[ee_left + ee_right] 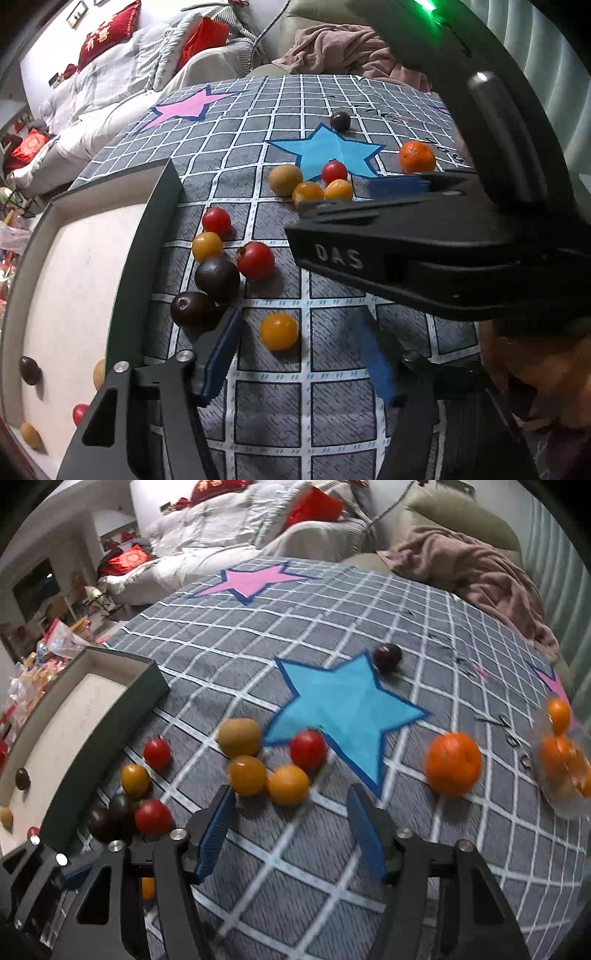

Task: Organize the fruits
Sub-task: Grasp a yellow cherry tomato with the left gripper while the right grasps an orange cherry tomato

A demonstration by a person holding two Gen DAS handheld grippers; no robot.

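Observation:
Small fruits lie on a grey checked cloth. In the left wrist view my left gripper (299,332) is open around a yellow tomato (279,331), with dark plums (217,278) and a red tomato (255,260) just beyond its left finger. My right gripper (291,805) is open and empty, just short of two yellow fruits (288,784), a kiwi (239,737) and a red tomato (308,749). An orange (453,762) lies to its right. The right gripper also crosses the left wrist view (406,184).
A green-walled box (147,236) with a white floor holds a few fruits at the left. A clear container with oranges (565,764) sits at the right edge. A lone dark plum (386,657) lies by the blue star. A bed and blanket lie beyond the table.

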